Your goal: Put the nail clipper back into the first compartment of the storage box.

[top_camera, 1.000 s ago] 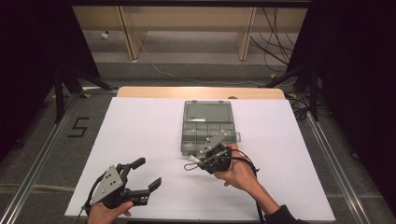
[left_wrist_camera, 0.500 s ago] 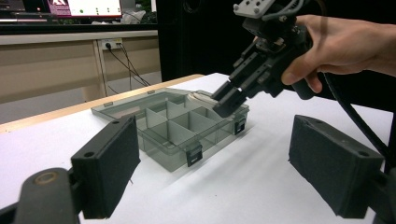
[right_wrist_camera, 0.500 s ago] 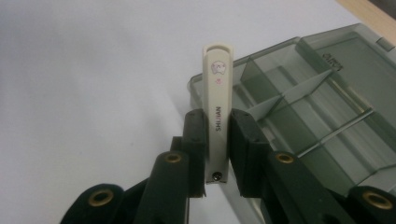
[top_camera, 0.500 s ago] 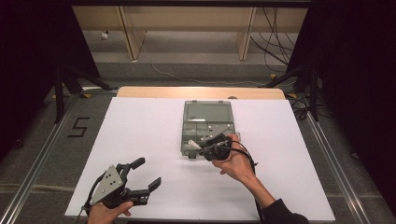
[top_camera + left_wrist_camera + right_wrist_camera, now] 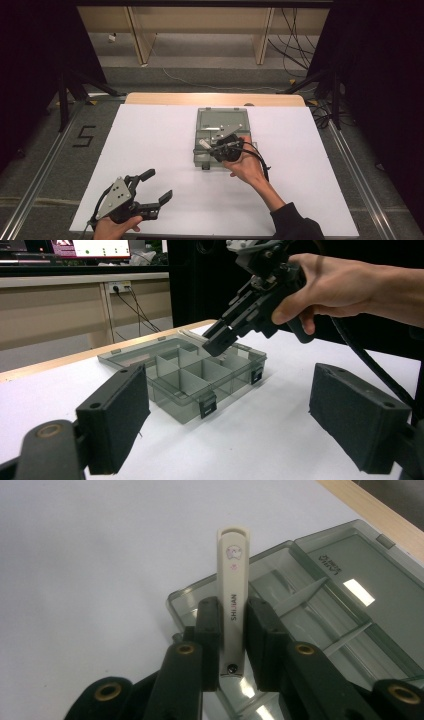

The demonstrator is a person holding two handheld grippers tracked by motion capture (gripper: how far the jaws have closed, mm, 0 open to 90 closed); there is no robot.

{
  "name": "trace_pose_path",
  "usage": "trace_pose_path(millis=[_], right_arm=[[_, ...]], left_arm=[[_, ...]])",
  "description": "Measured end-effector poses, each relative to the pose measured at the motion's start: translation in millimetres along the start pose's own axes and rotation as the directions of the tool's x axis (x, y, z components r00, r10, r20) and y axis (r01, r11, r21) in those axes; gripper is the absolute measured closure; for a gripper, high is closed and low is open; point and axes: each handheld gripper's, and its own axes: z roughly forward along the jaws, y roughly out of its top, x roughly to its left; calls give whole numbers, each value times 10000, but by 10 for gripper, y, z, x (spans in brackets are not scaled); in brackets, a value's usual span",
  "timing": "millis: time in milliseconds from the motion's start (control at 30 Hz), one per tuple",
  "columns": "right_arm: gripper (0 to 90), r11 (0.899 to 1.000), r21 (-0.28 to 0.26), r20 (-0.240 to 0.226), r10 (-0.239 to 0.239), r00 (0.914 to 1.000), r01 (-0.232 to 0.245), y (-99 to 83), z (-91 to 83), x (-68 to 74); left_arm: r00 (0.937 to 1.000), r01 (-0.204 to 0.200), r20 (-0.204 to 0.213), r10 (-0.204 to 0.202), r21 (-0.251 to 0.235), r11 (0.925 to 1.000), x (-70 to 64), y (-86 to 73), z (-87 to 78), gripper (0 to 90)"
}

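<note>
A: Nail clipper (image 5: 233, 605) location?
B: Clamped between the jaws of the right hand-held gripper (image 5: 233, 640), over the near-left corner of the open grey compartment box (image 5: 210, 120) on the table (image 5: 150, 145).
A: Left hand-held gripper (image 5: 156, 186)?
B: Jaws wide apart, holding nothing, near the table's front edge.

box: clear grey plastic divided organizer box (image 5: 186, 372), lid open, on white table (image 5: 280, 440)
other gripper: black handheld gripper (image 5: 220, 340) hovering over box
own jaws: wide apart
</note>
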Motion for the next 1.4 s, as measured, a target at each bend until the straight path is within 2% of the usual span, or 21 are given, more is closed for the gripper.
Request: trace_pose_path(millis=[67,167,200,400,467,600,700,767,800,833,867,900,1100,1267,1333,1367,1400], right_arm=[[770,9999,96,-18,50,10000,-50,13,24,-36],[770,9999,-63,144,158,9998,-157,36,81,-63],[770,9998,69,33,211,9998,-211,54,78,-74],[770,9990,-226,301,389,9988,-382,118,137,-111],[770,9989,-137,195,443,9988,-440,139,148,-128],[770,9981,-262,409,565,9976,-555,173,233,-154],[770,9971,-114,317,758,9966,-755,211,281,-181],[770,9964,-266,493,813,9955,-801,229,326,-197],[771,9964,-146,334,836,9959,-832,239,324,-209],[771,9957,-376,512,865,9949,-846,239,350,-209],[771,9954,-412,496,884,9949,-864,240,357,-214],[771,9958,-195,319,900,9954,-894,247,345,-227],[771,9958,-195,631,905,9939,-894,254,397,-226],[771,9957,-228,601,915,9940,-902,238,412,-244],[771,9938,-140,602,1110,9920,-1103,233,416,-244],[771,9950,-42,547,994,9935,-993,231,414,-259],[771,9937,95,490,1114,9926,-1120,230,413,-252]], left_arm=[[10000,-26,5,26,40,10000,3,3,-5,158],[10000,12,-28,-12,53,10000,0,-1,-4,157],[10000,17,-27,-17,51,10000,0,0,-3,157],[10000,51,-7,-51,-13,10000,2,-3,1,157],[10000,37,11,-37,-30,10000,-4,-2,0,157],[10000,74,1,-74,-4,10000,-4,-6,6,157],[10000,73,6,-73,-28,10000,-3,-4,5,157],[10000,64,16,-64,-26,10000,-2,-4,2,157],[10000,45,18,-45,-12,10000,0,-3,-2,157],[10000,49,17,-49,-15,10000,2,-2,-2,157],[10000,61,19,-61,-9,10000,2,-3,-1,157],[10000,84,24,-84,-9,10000,1,-5,1,157],[10000,95,24,-95,-13,10000,-3,-6,5,157],[10000,74,33,-74,-19,10000,-3,-4,1,157],[10000,86,28,-85,-26,10000,-2,-3,2,157],[10000,80,31,-79,-23,10000,-2,-3,2,157],[10000,73,37,-73,-23,10000,-3,-3,1,157]])
